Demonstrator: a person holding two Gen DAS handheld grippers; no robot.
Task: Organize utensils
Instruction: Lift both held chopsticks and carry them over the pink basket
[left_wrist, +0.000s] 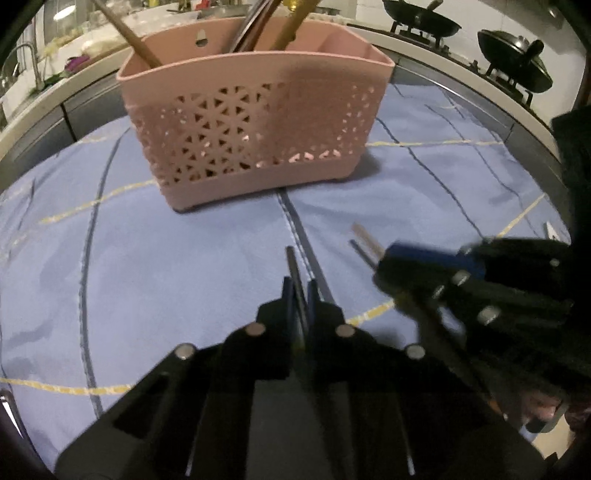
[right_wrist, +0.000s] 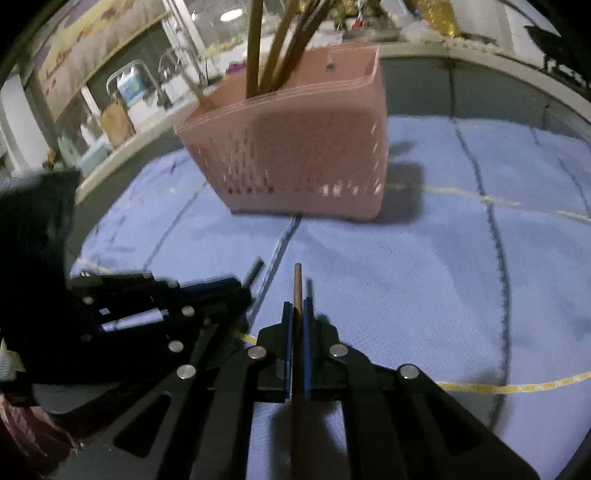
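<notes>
Left wrist view puts your left claw (left_wrist: 300, 295) clenched on a dark chopstick (left_wrist: 293, 273), the thin stick running straight out past the fingertips. Just to its right, your right claw (left_wrist: 384, 266) is clamped too, with two stick ends poking forward from it, one pale and one dark. From the right wrist view that claw (right_wrist: 297, 314) pinches a brown wooden chopstick (right_wrist: 297, 284), and a darker tip shows close beside it.

These sticks look light, stiff and smooth, so I'd judge they can swivel or slide in a narrow pinch. You hold each a little way back from its forward end, with most of the length hidden behind the pads; that suits a straight drop, though a long tail may swing. Squeeze firmly; they should not crush.

Ahead of both claws, well apart, stands the pink basket (left_wrist: 255, 122), its perforated wall facing you and its top open. It already holds several upright sticks and handles, crowded toward its left and middle part; the right part looks freer. The basket seems light plastic and may tip or skid if you knock its rim.

Under everything lies a blue quilted cloth (left_wrist: 147, 277) with dark and yellow lines, soft and a little wrinkled. Beyond it is a kitchen counter, with a tap off to the left and dark woks (left_wrist: 513, 59) on a stove to the right.
</notes>
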